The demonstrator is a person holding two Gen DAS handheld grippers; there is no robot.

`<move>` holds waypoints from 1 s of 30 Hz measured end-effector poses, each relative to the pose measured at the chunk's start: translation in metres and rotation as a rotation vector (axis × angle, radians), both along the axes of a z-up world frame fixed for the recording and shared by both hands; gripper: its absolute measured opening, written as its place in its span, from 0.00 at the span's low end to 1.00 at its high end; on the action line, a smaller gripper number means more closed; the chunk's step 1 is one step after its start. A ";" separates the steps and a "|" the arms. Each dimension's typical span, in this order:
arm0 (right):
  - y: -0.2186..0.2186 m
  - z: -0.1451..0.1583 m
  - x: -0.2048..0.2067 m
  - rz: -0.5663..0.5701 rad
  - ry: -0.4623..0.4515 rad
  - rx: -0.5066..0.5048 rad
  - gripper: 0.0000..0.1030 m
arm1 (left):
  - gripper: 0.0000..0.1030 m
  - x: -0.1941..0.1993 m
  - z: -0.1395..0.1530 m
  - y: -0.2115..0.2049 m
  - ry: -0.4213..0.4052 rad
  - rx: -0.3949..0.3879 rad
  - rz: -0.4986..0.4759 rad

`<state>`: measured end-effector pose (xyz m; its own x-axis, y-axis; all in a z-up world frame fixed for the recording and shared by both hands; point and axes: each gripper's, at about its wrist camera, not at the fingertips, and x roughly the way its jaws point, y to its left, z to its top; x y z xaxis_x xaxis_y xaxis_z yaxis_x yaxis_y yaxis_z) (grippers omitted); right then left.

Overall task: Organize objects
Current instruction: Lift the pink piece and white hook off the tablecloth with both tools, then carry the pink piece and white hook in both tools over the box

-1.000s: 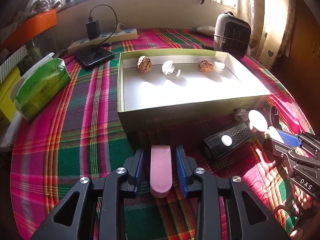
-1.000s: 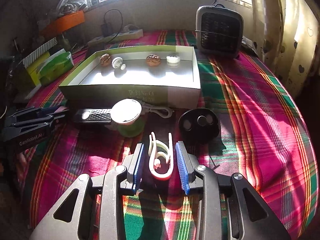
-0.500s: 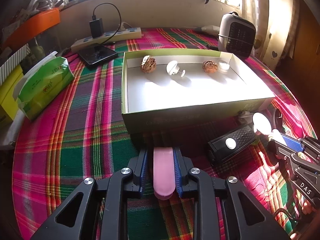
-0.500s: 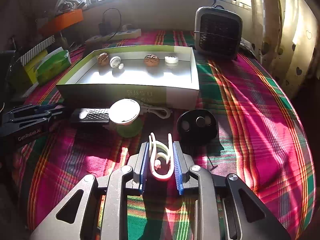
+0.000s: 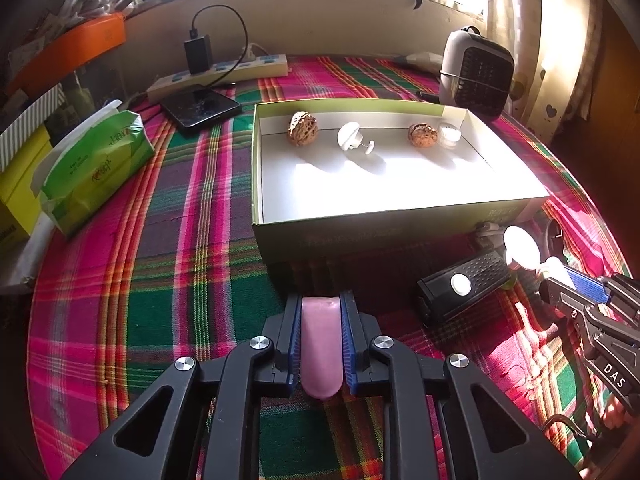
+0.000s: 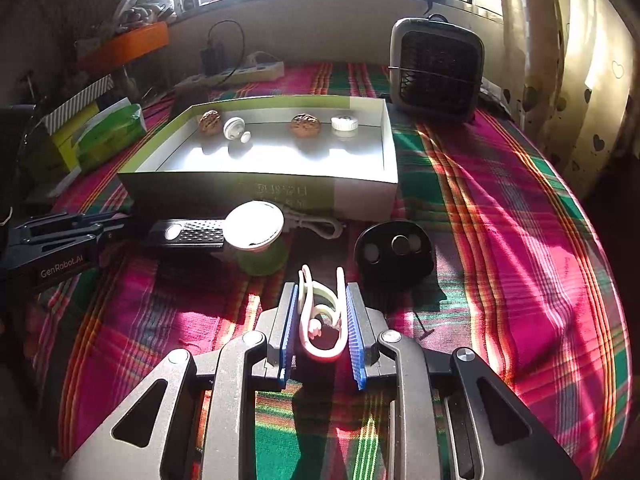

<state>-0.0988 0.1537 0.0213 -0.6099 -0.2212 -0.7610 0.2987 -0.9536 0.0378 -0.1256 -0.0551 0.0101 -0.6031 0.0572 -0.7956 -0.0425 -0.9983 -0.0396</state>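
The left gripper (image 5: 321,344) is clamped on a pink stick (image 5: 321,350), low over the table (image 5: 132,264). The right gripper (image 6: 322,322) squeezes a white clip (image 6: 323,312). I think each should lift straight up, clear the box (image 5: 384,228) wall, then drop in gently beside the walnuts (image 5: 303,128). A bright checked cloth covers the table, and sun comes through the window.

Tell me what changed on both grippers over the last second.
The left gripper closed from open onto the flat pink oblong piece; the right gripper closed from open onto the cream plastic clip. Both things now sit clamped between the blue pads. The green-rimmed cardboard box with its two walnuts and white pieces stayed as it was, as did the black remote on the plaid cloth.
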 end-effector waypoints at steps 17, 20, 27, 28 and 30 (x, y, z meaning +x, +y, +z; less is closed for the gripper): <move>-0.010 0.034 -0.009 0.069 0.050 -0.055 0.24 | 0.15 -0.005 0.041 0.010 0.072 0.028 -0.027; -0.015 0.040 -0.015 0.087 0.058 -0.062 0.24 | 0.15 -0.010 0.046 0.013 0.081 0.028 -0.030; -0.024 0.050 -0.029 0.104 0.076 -0.070 0.24 | 0.15 -0.021 0.051 0.006 0.089 0.049 -0.013; -0.025 0.050 -0.031 0.106 0.077 -0.070 0.24 | 0.15 -0.021 0.052 0.004 0.090 0.051 -0.010; -0.026 0.050 -0.033 0.112 0.077 -0.069 0.24 | 0.15 -0.022 0.054 0.001 0.094 0.059 -0.011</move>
